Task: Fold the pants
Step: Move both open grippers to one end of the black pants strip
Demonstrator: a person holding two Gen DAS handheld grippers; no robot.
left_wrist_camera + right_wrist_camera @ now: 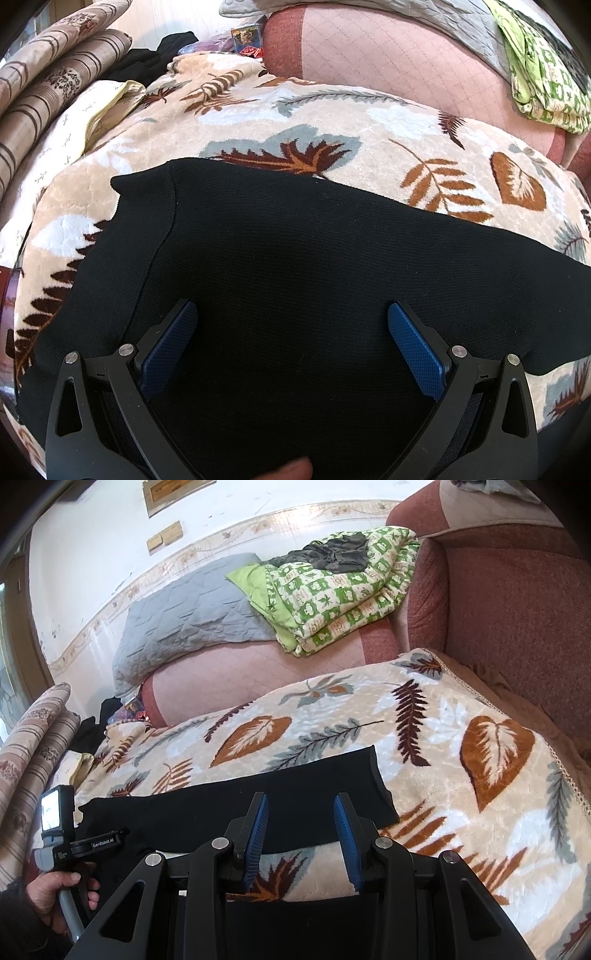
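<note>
You have one pair of black pants lying flat on the leaf-patterned blanket that covers the sofa. Its long axis runs across the seat, parallel to the front edge, with the narrow leg end pointing toward the red armrest. Your left tongs stand wide apart just over the broad part of the black cloth, gripping nothing. Your right tongs are partly open near the leg end, with only blanket between the two blue pads. Your left hand holds its handle at the pants' other end.
</note>
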